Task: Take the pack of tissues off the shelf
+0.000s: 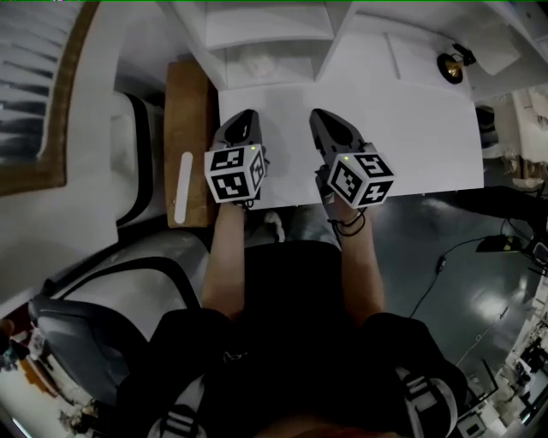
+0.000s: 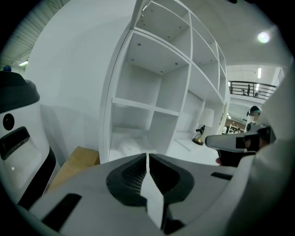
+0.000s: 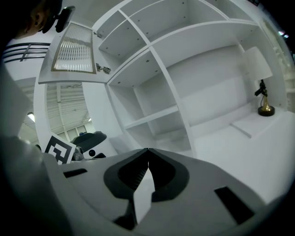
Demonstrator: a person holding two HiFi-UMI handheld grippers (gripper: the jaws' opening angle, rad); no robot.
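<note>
The pack of tissues (image 1: 257, 63) is a pale, soft bundle lying in the bottom left compartment of the white shelf (image 1: 274, 26). In the left gripper view the pack of tissues (image 2: 132, 147) lies just beyond the jaw tips, inside the shelf (image 2: 138, 103). My left gripper (image 1: 243, 118) hovers over the white table (image 1: 428, 137), shut and empty, pointing at that compartment. My right gripper (image 1: 325, 116) is beside it, also shut with nothing held. The left gripper (image 2: 147, 156) and the right gripper (image 3: 148, 150) both show their jaws meeting. The right gripper view shows no pack.
A wooden board (image 1: 188, 137) lies left of the table, with a white and black machine (image 2: 18, 133) beside it. A small gold and black lamp (image 1: 452, 67) stands at the table's back right. Cables cross the dark floor (image 1: 479, 257) on the right.
</note>
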